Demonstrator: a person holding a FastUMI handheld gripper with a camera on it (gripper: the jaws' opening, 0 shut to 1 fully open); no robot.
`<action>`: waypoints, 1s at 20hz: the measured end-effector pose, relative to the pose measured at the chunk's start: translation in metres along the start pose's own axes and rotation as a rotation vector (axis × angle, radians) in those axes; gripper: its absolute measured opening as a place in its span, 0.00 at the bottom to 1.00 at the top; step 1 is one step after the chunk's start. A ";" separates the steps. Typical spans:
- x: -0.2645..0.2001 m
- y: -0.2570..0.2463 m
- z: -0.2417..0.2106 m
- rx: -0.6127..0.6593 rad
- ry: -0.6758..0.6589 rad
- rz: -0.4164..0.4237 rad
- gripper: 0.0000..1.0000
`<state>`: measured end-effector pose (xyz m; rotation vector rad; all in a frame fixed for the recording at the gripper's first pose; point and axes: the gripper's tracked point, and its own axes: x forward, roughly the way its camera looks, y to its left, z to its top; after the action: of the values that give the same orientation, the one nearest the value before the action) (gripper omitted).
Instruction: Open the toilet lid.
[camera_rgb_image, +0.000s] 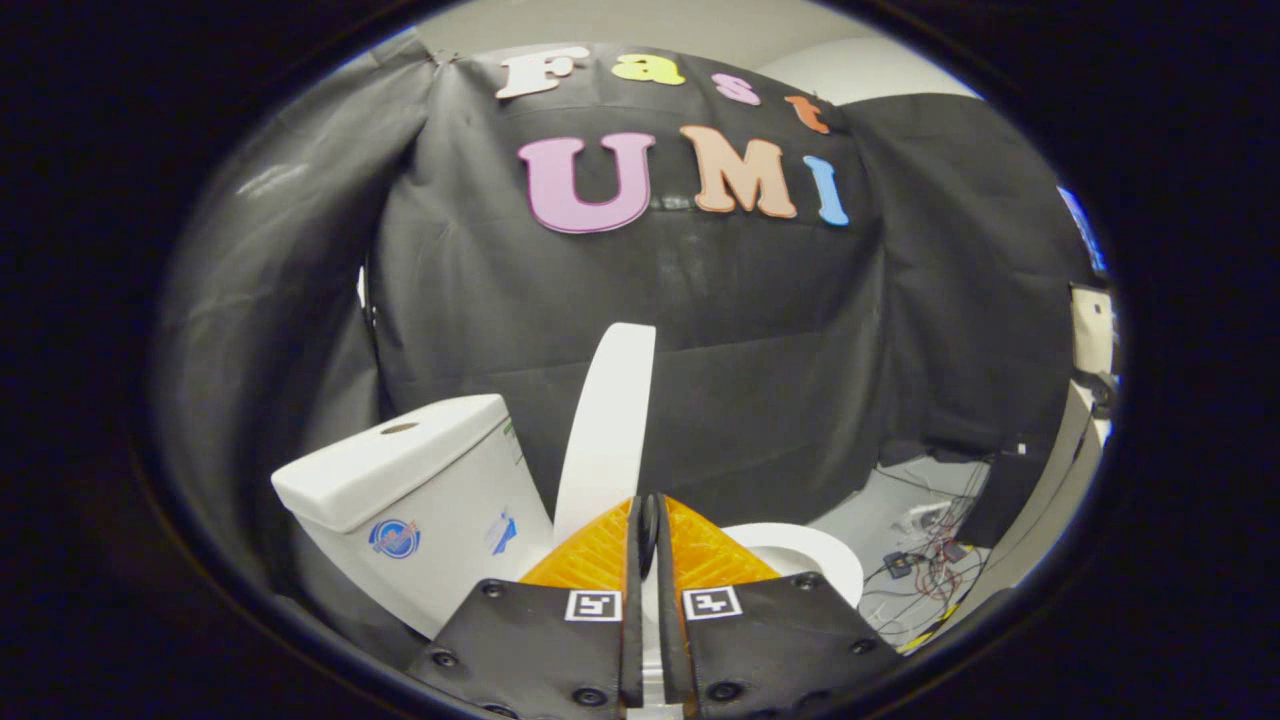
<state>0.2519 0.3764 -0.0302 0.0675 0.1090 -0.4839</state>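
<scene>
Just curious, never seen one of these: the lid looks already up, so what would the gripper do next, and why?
Probably open the fingers and let go. The lid stands raised, edge-on, beside the tank, with the seat uncovered. The gripper looks closed on the lid's lower edge, so releasing it seems the only step left.

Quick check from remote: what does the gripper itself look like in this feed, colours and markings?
The gripper has two orange fingers with a ribbed, wedge-shaped surface. They are mounted on black plates fastened with dark screws. Each plate carries one small square black-and-white marker near the finger base.

Grey floor under toilet, cables.
</scene>
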 end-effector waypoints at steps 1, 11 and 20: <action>-0.001 0.010 0.003 -0.022 -0.006 0.029 0.08; 0.001 0.082 0.015 -0.147 -0.071 0.255 0.09; 0.003 0.130 0.009 -0.210 -0.087 0.384 0.14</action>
<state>0.3164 0.4891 -0.0170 -0.1366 0.0586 -0.0897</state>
